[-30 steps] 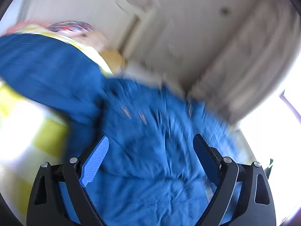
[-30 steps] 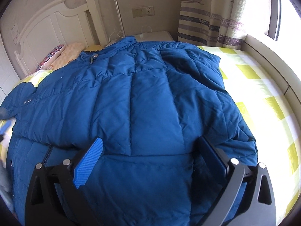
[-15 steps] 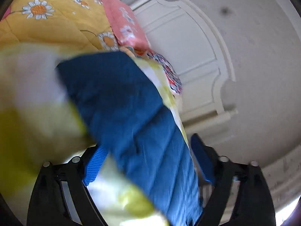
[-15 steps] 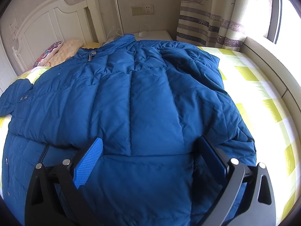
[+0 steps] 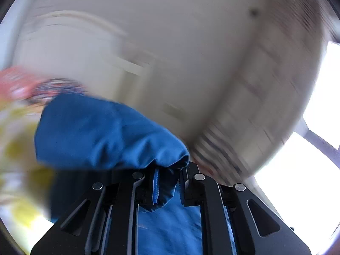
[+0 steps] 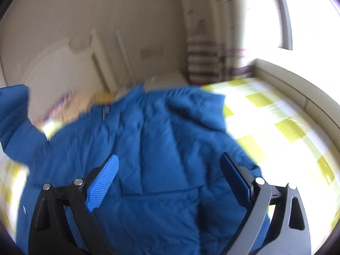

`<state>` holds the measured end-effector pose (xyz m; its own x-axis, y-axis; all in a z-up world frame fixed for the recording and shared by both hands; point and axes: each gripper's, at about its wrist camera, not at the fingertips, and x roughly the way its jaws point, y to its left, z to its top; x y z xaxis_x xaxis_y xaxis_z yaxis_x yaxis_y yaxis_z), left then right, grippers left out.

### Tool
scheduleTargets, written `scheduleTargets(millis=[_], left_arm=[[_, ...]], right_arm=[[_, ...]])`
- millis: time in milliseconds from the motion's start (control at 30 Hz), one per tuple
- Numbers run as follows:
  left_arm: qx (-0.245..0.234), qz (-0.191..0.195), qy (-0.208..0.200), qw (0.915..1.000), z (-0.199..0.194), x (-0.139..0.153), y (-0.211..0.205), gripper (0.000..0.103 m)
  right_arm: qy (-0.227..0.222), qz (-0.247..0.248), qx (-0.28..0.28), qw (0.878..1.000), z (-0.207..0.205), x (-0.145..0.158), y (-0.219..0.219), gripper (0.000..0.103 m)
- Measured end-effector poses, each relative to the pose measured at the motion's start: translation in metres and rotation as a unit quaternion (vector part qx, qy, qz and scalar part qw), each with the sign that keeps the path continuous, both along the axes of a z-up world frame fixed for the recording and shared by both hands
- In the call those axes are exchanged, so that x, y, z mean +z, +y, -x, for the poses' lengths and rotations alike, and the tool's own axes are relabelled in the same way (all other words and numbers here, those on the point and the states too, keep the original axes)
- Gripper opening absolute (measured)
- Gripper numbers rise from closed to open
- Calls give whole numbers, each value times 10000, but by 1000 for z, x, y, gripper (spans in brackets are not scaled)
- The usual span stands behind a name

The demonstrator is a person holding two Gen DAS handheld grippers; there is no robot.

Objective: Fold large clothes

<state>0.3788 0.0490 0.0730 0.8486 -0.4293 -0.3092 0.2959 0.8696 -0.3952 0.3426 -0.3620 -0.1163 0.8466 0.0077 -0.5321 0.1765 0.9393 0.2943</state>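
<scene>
1. The left gripper [image 5: 167, 182] has its jaws pressed together and pinches a fold of the blue jacket [image 5: 102, 136], which bulges toward 10 o'clock.
2. The right gripper [image 6: 170, 174] is spread wide and closing a little, nothing pinched.
3. The jacket [image 6: 153, 153] lies on the checked bedsheet [image 6: 276, 127], headboard [image 6: 63, 68] at 11 o'clock.

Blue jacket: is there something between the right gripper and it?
Nothing visible. The right gripper, jaws closing slightly but empty, hangs directly over the blue jacket spread on the bed. The left gripper already clamps a sleeve.
</scene>
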Motion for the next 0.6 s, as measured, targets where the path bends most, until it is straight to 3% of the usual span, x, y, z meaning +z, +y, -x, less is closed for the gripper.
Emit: scheduleTargets(millis=[67, 167, 200, 233, 267, 300, 333, 400, 500, 600], left_arm=[[-568, -426, 130, 9974, 1, -19, -69, 11], [-1141, -1284, 752, 9823, -10, -81, -157, 20], [-1200, -1678, 1044, 9729, -16, -114, -181, 33], [-1268, -1925, 1263, 9648, -20, -135, -193, 61], [-1457, -2158, 1458, 9544, -22, -161, -204, 74], [-1568, -2284, 1398, 9506, -16, -169, -208, 87], [-1648, -2351, 1325, 9487, -12, -166, -210, 92], [-1685, -2290, 1136, 9520, -3, -149, -202, 93], [-1339, -2186, 504, 9653, 18, -106, -160, 93], [-548, -1796, 77, 9822, 44, -80, -94, 99]], right_arm=[[-195, -137, -244, 9994, 7, 2, -13, 95], [-434, -335, -591, 9967, 18, 4, -28, 95], [-495, -410, -682, 9956, 20, 4, -32, 96], [-537, -468, -757, 9946, 23, 4, -38, 96], [-563, -533, -829, 9935, 24, 3, -42, 96], [-559, -601, -849, 9930, 23, 2, -45, 96], [-524, -631, -862, 9929, 22, 1, -47, 96], [-436, -648, -837, 9934, 19, -1, -48, 96], [-417, -641, -821, 9937, 16, -2, -48, 96], [-425, -667, -816, 9935, 18, -2, -50, 96]])
